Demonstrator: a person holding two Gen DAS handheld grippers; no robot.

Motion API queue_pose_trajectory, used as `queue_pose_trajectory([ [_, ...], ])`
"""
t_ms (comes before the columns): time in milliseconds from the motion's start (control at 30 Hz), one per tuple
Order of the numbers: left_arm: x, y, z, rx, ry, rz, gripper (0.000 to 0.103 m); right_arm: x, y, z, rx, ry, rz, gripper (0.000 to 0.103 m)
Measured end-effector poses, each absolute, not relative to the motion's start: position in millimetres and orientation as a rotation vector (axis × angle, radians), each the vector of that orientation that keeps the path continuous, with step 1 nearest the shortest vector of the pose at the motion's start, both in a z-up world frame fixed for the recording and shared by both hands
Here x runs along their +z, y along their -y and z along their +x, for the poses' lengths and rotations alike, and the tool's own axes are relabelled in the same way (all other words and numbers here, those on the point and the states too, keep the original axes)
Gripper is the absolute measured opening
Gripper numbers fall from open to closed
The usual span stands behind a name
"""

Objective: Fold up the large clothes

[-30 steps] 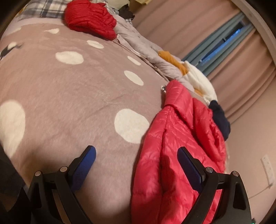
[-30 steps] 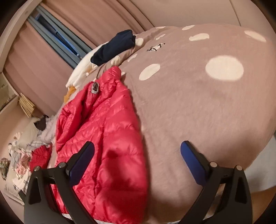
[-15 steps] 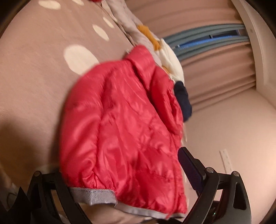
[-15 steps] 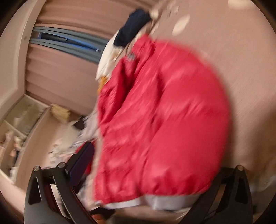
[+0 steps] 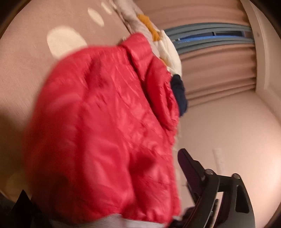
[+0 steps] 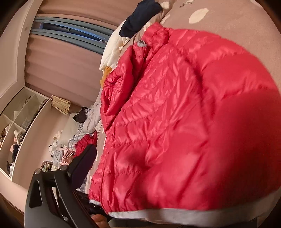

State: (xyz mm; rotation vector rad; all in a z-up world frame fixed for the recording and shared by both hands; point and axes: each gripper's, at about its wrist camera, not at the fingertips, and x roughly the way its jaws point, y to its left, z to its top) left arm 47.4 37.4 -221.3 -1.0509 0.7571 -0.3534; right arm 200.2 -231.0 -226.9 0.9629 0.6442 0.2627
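Observation:
A red quilted down jacket with a grey hem band lies on a taupe blanket with white spots. It fills most of both views; in the right wrist view its collar points away. Of my left gripper only the right finger shows, beside the jacket's hem corner; the other finger is hidden under the jacket. Of my right gripper only the left finger shows, by the jacket's opposite hem corner; the other is hidden behind the fabric. Whether either gripper pinches the hem cannot be seen.
A navy garment, a white one and an orange one lie past the collar at the bed's edge. Pink curtains and a window stand behind. Another red garment, pillows and open shelves are at the left.
Both grippers have swung from the open blanket to the jacket's hem. The jacket now covers one finger of each gripper and has spread wider across both views.

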Motion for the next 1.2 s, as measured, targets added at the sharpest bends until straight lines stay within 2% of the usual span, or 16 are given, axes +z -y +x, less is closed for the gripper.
queue_pose_trajectory([
  [100, -220.5, -41.6, 47.1, -0.261, -0.736, -1.003, 0.077, -227.4, 225.8, 179.1, 0.239, -0.641, 0.966, 0.094],
  [367, -223.2, -27.9, 56.9, -0.235, -0.751, -0.894, 0.074, -230.0, 220.3, 143.2, 0.147, -0.633, 0.902, 0.074],
  [400, -224.0, -27.9, 58.2, -0.225, -0.757, -0.886, 0.068, -230.8, 222.1, 139.1, 0.136, -0.631, 0.889, 0.067],
  [433, -225.3, -28.7, 58.8, -0.208, -0.765, -0.872, 0.057, -231.3, 222.1, 134.5, 0.118, -0.633, 0.872, 0.063],
  [467, -227.9, -30.7, 58.5, -0.175, -0.767, -0.860, 0.049, -232.3, 223.6, 128.8, 0.099, -0.633, 0.855, 0.051],
  [500, -230.5, -33.5, 54.8, -0.141, -0.767, -0.847, 0.031, -233.9, 225.4, 123.8, 0.079, -0.635, 0.847, 0.036],
  [533, -231.8, -32.6, 54.2, -0.098, -0.765, -0.803, 0.026, -238.0, 228.4, 119.2, 0.049, -0.640, 0.846, 0.029],
  [567, -230.6, -28.5, 53.3, -0.087, -0.752, -0.755, 0.026, -240.3, 234.4, 111.7, 0.044, -0.639, 0.860, 0.020],
  [600, -229.2, -25.4, 51.5, -0.072, -0.743, -0.731, 0.025, -242.7, 238.1, 107.1, 0.051, -0.631, 0.879, 0.016],
  [767, -219.5, -0.2, 46.9, 0.044, -0.704, -0.479, 0.025, -235.5, 234.5, 89.4, 0.006, -0.635, 0.757, 0.012],
  [933, -198.3, 3.3, 33.4, 0.153, -0.634, -0.345, 0.024, -224.1, 240.6, 65.4, 0.006, -0.628, 0.704, 0.013],
  [1200, -168.7, -12.8, 22.1, 0.069, -0.596, -0.420, 0.019, -165.8, 271.7, 38.3, 0.035, -0.501, 0.588, 0.013],
])
